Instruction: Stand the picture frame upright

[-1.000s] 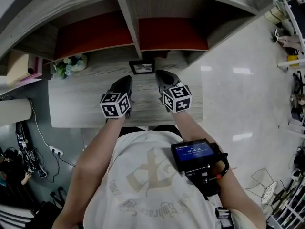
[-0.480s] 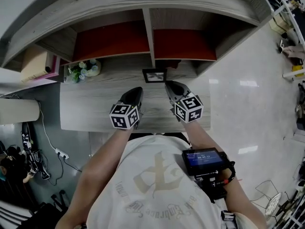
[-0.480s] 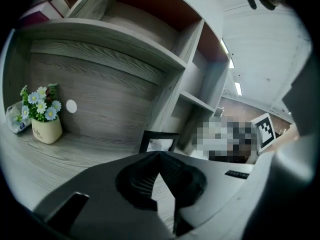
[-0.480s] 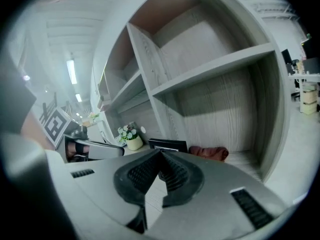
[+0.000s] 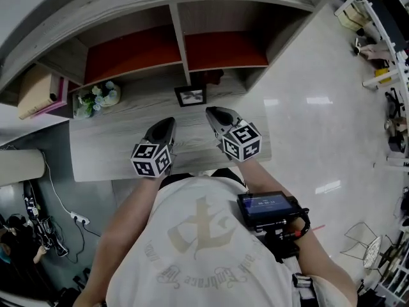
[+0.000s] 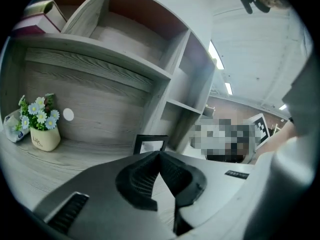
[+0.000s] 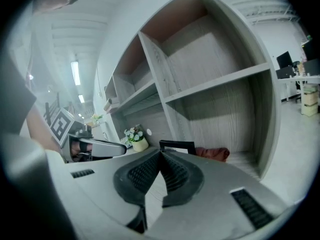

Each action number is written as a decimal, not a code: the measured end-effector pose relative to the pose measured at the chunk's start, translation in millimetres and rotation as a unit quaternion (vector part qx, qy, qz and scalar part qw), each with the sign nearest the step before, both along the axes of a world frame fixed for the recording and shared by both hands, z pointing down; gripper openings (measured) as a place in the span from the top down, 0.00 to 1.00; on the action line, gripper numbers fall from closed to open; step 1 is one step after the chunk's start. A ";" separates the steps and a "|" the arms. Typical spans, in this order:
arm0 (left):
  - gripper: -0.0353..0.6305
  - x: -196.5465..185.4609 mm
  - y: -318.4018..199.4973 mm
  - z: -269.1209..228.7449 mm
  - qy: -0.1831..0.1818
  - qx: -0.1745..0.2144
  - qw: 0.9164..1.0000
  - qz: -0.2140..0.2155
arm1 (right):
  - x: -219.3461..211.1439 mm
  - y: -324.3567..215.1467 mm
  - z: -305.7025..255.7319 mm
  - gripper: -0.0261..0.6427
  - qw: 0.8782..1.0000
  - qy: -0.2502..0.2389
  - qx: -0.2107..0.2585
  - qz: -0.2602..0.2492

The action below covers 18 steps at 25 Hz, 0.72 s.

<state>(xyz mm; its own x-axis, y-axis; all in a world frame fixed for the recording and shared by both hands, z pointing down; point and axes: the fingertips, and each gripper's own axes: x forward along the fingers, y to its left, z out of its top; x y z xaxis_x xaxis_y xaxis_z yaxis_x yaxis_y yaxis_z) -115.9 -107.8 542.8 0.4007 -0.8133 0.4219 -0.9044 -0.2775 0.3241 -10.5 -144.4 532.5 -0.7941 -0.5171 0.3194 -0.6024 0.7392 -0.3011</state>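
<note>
Black-edged, the picture frame (image 5: 190,95) stands upright on the pale wood-grain desk (image 5: 108,142), far back on the top, just in front of the upright divider of the shelf unit (image 5: 176,27). Its picture side faces the person, and its long axis appears to run side to side along the desk's back edge, with the short sides vertical. Both gripper views show only its top part above the jaw tips.

In the head view the left gripper (image 5: 167,123) hangs at about 7 o'clock from the frame and the right gripper (image 5: 211,112) at about 5 o'clock. Both point toward the frame but are clear of it. Each gripper's own view shows its ribbed pads pressed together at the tips with nothing between them.

A small pot of white flowers (image 5: 96,96) sits at 9 o'clock from the frame, well apart from it. A reddish cloth (image 7: 212,154) lies at 3 o'clock, just beside the frame.
</note>
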 end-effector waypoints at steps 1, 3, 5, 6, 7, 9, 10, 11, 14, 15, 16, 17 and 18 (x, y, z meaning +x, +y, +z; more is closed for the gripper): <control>0.94 0.6 2.8 -1.8 0.000 0.002 1.000 0.004 | 0.6 3.9 -1.7 0.96 1.000 0.000 0.001 0.000; 0.94 2.1 8.9 -4.3 0.001 0.006 1.000 0.011 | 2.6 12.0 -4.7 0.96 1.000 -0.002 0.002 0.000; 0.94 3.1 14.1 -5.1 0.004 0.008 1.000 0.016 | 4.7 18.7 -6.5 0.96 1.000 -0.004 0.002 0.001; 0.94 3.5 16.4 -5.0 0.006 0.009 1.000 0.017 | 5.8 21.8 -7.0 0.96 1.000 -0.004 0.003 0.001; 0.94 4.0 18.6 -4.9 0.008 0.009 1.000 0.019 | 7.0 24.9 -7.4 0.96 1.000 -0.004 0.003 0.001; 0.94 4.8 23.0 -5.7 0.012 0.011 1.000 0.020 | 9.7 30.3 -8.7 0.96 1.000 -0.003 0.004 0.001; 0.94 4.9 25.1 -6.4 0.014 0.011 1.000 0.020 | 11.3 32.6 -9.6 0.96 1.000 -0.002 0.004 0.001; 0.94 5.0 27.0 -7.2 0.015 0.012 1.000 0.019 | 12.9 34.7 -10.5 0.96 1.000 -0.002 0.004 0.001; 0.94 4.6 33.1 -7.5 0.023 0.014 1.000 0.016 | 18.0 41.9 -11.7 0.96 1.000 0.001 0.004 0.001; 0.94 3.7 35.2 -7.2 0.026 0.013 0.999 0.014 | 19.3 44.7 -11.2 0.96 1.000 0.001 0.003 0.001; 0.94 2.5 37.1 -6.9 0.028 0.013 0.999 0.012 | 20.5 47.5 -10.4 0.96 1.000 0.002 0.002 0.002; 0.94 1.3 38.7 -6.8 0.029 0.012 0.999 0.009 | 21.6 49.8 -9.5 0.96 1.000 0.003 0.001 0.003; 0.94 0.4 40.0 -6.8 0.030 0.012 0.999 0.007 | 22.8 51.9 -8.9 0.96 1.000 0.003 -0.001 0.004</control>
